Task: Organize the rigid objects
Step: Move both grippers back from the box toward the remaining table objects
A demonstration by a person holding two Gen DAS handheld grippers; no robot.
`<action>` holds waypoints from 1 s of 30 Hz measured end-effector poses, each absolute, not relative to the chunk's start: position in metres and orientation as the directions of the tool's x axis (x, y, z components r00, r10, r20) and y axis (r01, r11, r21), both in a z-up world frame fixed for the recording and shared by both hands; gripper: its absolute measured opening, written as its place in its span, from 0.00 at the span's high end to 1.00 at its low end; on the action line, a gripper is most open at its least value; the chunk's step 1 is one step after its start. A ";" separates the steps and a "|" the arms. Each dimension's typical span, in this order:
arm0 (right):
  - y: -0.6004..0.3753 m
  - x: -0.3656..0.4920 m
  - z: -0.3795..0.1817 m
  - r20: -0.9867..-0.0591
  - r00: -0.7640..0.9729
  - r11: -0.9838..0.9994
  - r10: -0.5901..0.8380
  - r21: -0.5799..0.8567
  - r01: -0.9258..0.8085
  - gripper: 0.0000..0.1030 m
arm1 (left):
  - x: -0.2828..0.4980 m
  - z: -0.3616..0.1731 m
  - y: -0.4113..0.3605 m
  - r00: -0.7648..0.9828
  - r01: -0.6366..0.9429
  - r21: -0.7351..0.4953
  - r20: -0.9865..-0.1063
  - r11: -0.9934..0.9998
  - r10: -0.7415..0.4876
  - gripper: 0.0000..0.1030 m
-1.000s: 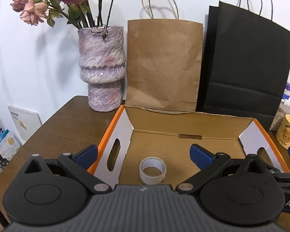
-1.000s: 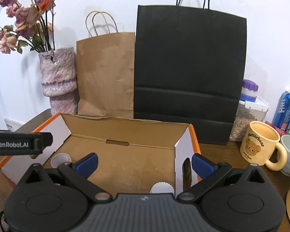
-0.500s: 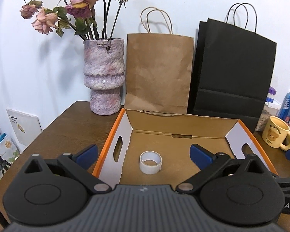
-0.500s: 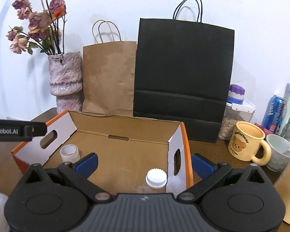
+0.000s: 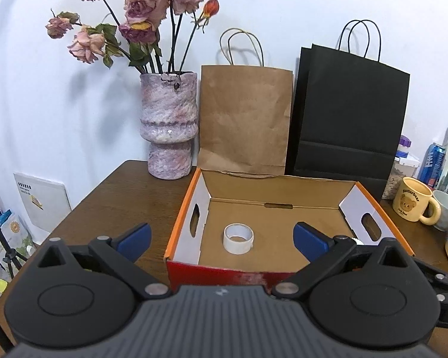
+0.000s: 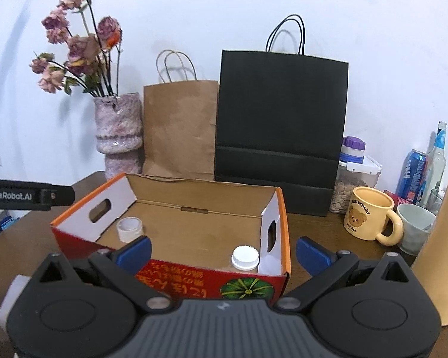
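An open cardboard box (image 5: 183, 211) with orange rims and a red front stands on the brown table; it also shows in the right wrist view (image 6: 284, 223). Inside lie a roll of white tape (image 5: 238, 238), seen in the right wrist view (image 6: 129, 228) at the box's left, and a bottle with a white ribbed cap (image 6: 244, 258) in the box's right front corner. My left gripper (image 5: 221, 240) is open and empty in front of the box. My right gripper (image 6: 222, 252) is open and empty, also in front of the box.
A vase of dried roses (image 5: 168, 125), a brown paper bag (image 5: 245, 119) and a black paper bag (image 5: 349, 116) stand behind the box. A yellow bear mug (image 6: 369, 213), a grey cup (image 6: 416, 226), a jar, a can and a bottle stand at the right.
Both grippers have drawn back and risen away from the box, so its red front wall now shows. The tape and the bottle have stayed in place.
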State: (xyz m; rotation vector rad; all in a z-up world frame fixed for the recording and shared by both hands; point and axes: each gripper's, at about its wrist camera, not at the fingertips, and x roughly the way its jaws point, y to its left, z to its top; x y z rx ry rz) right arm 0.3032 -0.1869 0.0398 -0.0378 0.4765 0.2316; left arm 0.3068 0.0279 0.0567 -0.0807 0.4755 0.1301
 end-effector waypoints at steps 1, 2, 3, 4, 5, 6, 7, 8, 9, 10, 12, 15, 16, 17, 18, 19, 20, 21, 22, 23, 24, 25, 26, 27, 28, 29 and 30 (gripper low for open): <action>-0.187 0.300 0.040 -0.458 0.863 0.973 0.214 0.020 -0.231 0.00 | 0.303 0.058 0.028 0.882 -0.142 -0.047 -0.459 0.989 0.104 0.00; -0.188 0.296 0.041 -0.457 0.863 0.973 0.215 0.021 -0.231 0.00 | 0.299 0.059 0.029 0.884 -0.138 -0.049 -0.457 0.989 0.101 0.00; -0.188 0.292 0.041 -0.457 0.863 0.973 0.215 0.020 -0.231 0.00 | 0.295 0.060 0.030 0.885 -0.134 -0.050 -0.456 0.990 0.097 0.00; -0.188 0.288 0.041 -0.456 0.864 0.973 0.213 0.018 -0.230 0.00 | 0.291 0.061 0.031 0.885 -0.132 -0.051 -0.457 0.990 0.094 0.00; -0.188 0.284 0.041 -0.454 0.866 0.973 0.210 0.014 -0.229 0.00 | 0.287 0.061 0.031 0.884 -0.130 -0.051 -0.458 0.990 0.092 0.00; -0.188 0.281 0.041 -0.453 0.867 0.974 0.207 0.009 -0.228 0.00 | 0.284 0.062 0.031 0.884 -0.127 -0.049 -0.459 0.991 0.091 0.00; -0.189 0.277 0.041 -0.452 0.868 0.974 0.205 0.006 -0.227 0.00 | 0.281 0.063 0.031 0.884 -0.125 -0.047 -0.459 0.991 0.090 0.00; -0.190 0.274 0.042 -0.452 0.868 0.974 0.204 0.004 -0.226 0.00 | 0.278 0.064 0.031 0.885 -0.122 -0.045 -0.458 0.992 0.088 0.00; -0.190 0.270 0.042 -0.451 0.870 0.974 0.201 0.000 -0.225 0.00 | 0.274 0.064 0.032 0.885 -0.118 -0.041 -0.457 0.992 0.086 0.00; -0.191 0.267 0.042 -0.451 0.871 0.975 0.197 -0.003 -0.222 0.00 | 0.271 0.064 0.032 0.886 -0.115 -0.036 -0.456 0.993 0.086 0.00; -0.193 0.258 0.042 -0.451 0.873 0.977 0.185 -0.011 -0.213 0.00 | 0.263 0.064 0.032 0.887 -0.112 -0.023 -0.452 0.993 0.090 0.00; -0.198 0.246 0.038 -0.461 0.870 0.978 0.177 -0.014 -0.206 0.00 | 0.253 0.060 0.034 0.885 -0.106 -0.008 -0.456 0.994 0.091 0.00; -0.200 0.243 0.036 -0.465 0.868 0.979 0.175 -0.014 -0.205 0.00 | 0.250 0.058 0.034 0.883 -0.104 -0.004 -0.461 0.995 0.090 0.00; -0.202 0.239 0.034 -0.473 0.864 0.979 0.171 -0.014 -0.202 0.00 | 0.247 0.057 0.035 0.880 -0.102 -0.001 -0.466 0.995 0.090 0.00; -0.203 0.235 0.031 -0.482 0.860 0.980 0.168 -0.013 -0.199 0.00 | 0.244 0.054 0.035 0.876 -0.101 0.005 -0.473 0.995 0.091 0.00; -0.205 0.231 0.029 -0.491 0.855 0.980 0.166 -0.013 -0.197 0.00 | 0.242 0.052 0.035 0.873 -0.101 0.009 -0.478 0.995 0.093 0.00; -0.206 0.228 0.027 -0.502 0.849 0.981 0.162 -0.014 -0.195 0.00 | 0.239 0.050 0.035 0.870 -0.100 0.014 -0.485 0.995 0.094 0.00; -0.207 0.225 0.024 -0.514 0.843 0.981 0.158 -0.015 -0.193 0.00 | 0.236 0.047 0.036 0.867 -0.096 0.015 -0.490 0.995 0.091 0.00; -0.207 0.221 0.022 -0.522 0.839 0.981 0.156 -0.016 -0.193 0.00 | 0.233 0.044 0.036 0.864 -0.090 0.014 -0.496 0.996 0.085 0.00; -0.208 0.218 0.019 -0.529 0.834 0.981 0.154 -0.019 -0.193 0.00 | 0.230 0.041 0.036 0.861 -0.083 0.015 -0.503 0.996 0.080 0.00; -0.208 0.214 0.016 -0.537 0.829 0.981 0.152 -0.023 -0.194 0.00 | 0.227 0.038 0.036 0.857 -0.080 0.019 -0.509 0.997 0.078 0.00; -0.208 0.211 0.013 -0.545 0.825 0.980 0.151 -0.026 -0.196 0.00 | 0.224 0.035 0.036 0.854 -0.078 0.022 -0.515 0.997 0.078 0.00; -0.208 0.208 0.010 -0.553 0.819 0.980 0.150 -0.028 -0.198 0.00 | 0.222 0.032 0.036 0.849 -0.074 0.025 -0.523 0.997 0.076 0.00; -0.208 0.205 0.007 -0.562 0.814 0.979 0.151 -0.029 -0.201 0.00 | 0.220 0.029 0.036 0.845 -0.070 0.028 -0.529 0.997 0.075 0.00; -0.208 0.202 0.004 -0.570 0.807 0.978 0.153 -0.030 -0.206 0.00 | 0.217 0.026 0.036 0.843 -0.068 0.031 -0.533 0.997 0.074 0.00; -0.208 0.200 0.001 -0.577 0.802 0.977 0.155 -0.029 -0.210 0.00 | 0.215 0.024 0.036 0.841 -0.068 0.035 -0.535 0.997 0.077 0.00; -0.208 0.197 -0.003 -0.585 0.796 0.977 0.155 -0.029 -0.211 0.00 | 0.212 0.022 0.037 0.840 -0.070 0.039 -0.537 0.997 0.080 0.00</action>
